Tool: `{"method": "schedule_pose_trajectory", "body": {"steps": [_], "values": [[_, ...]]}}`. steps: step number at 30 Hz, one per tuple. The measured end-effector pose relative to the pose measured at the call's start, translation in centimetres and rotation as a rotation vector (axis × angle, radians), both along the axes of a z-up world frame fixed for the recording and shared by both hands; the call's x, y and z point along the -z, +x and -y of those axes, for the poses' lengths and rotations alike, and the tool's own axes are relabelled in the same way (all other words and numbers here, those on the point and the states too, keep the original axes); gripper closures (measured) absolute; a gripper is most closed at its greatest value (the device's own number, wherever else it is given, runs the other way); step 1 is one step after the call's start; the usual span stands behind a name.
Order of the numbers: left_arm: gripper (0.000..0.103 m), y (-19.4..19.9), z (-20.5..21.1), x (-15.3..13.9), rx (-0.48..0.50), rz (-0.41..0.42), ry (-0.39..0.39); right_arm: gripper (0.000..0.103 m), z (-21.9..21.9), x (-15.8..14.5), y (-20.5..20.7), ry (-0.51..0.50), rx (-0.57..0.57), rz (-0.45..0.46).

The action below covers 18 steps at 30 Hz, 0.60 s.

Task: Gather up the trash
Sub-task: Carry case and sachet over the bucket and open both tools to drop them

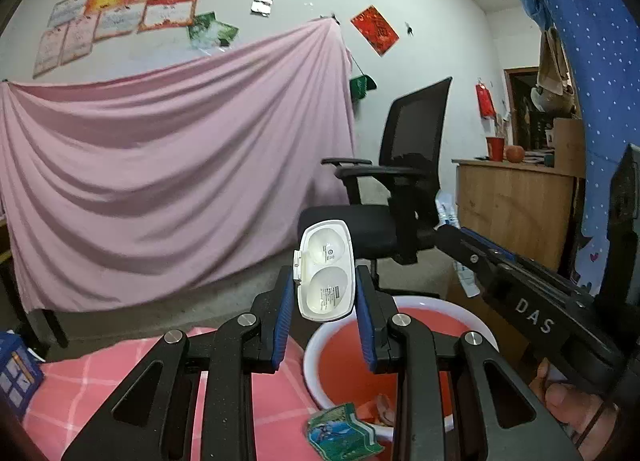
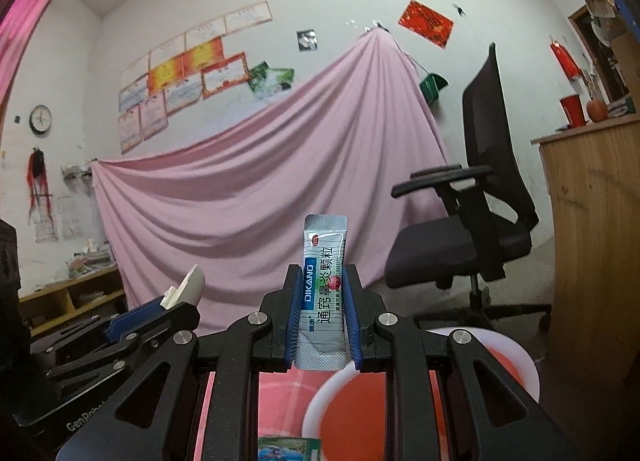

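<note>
- Trash in both grippers, basin (image 1: 320, 335) just below and ahead: red inside, white rim, seen at about 5 o'clock from each gripper's tips in its own view.
- Left gripper (image 1: 326, 293): narrow, clamped on white case (image 1: 327, 271), an open two-cup plastic shell, long axis upright, sticking out toward 12 o'clock past the tips.
- Right gripper (image 2: 322, 311): narrower yet, pinching silver sachet (image 2: 325, 287) by its long edges, long axis upright toward 12 o'clock, lower seal hanging below the pads.
- Key relation, as a judgement: basin rim sits under and slightly right of both loads, so a short move forward and toward 4–5 o'clock should bring each over the red hollow before letting go.
- Nearer hand: hard to rank; right gripper looks a little closer, with rim directly under its right finger in the right view; left gripper sits at 9 o'clock of it, over the pink checked cloth (image 1: 120, 373).
- Already in or on basin: green torn wrapper (image 1: 342, 437) lying over the near rim at 6 o'clock, partly on cloth; something pinkish inside, too small to tell.
- Writing: sachet reads "DIKANG" on a blue band, plus large Chinese characters reading 通窍鼻炎颗粒; small print unreadable.
- Case: round stickers with fine print in each cup, not legible.
- Gripper bodies: "DAS" on right gripper seen from left view; "GenRobot" partly readable on left gripper seen from right view.
- Risk, as a judgement: light sachet may flutter wide of rim if dropped from high up.
</note>
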State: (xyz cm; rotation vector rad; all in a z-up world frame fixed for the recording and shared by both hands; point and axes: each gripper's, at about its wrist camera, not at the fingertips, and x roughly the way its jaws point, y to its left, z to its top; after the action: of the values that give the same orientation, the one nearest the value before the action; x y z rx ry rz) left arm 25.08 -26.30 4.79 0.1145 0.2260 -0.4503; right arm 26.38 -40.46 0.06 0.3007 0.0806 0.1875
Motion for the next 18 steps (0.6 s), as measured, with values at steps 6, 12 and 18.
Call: {"method": "schedule_pose_trajectory", "body": {"steps": [6, 12, 18], "values": [[0.078, 1.9, 0.4, 0.7, 0.049, -0.089, -0.008, 0.084, 0.8, 0.9, 1.2, 0.016, 0.016, -0.093], [0.078, 4.2, 1.2, 1.2, 0.065, -0.211, -0.002, 0.083, 1.5, 1.7, 2.1, 0.036, 0.017, -0.165], [0.078, 5.8, 1.6, 1.5, 0.086, -0.307, 0.003, 0.083, 2.1, 2.6, 2.9, 0.051, 0.023, -0.234]]}}
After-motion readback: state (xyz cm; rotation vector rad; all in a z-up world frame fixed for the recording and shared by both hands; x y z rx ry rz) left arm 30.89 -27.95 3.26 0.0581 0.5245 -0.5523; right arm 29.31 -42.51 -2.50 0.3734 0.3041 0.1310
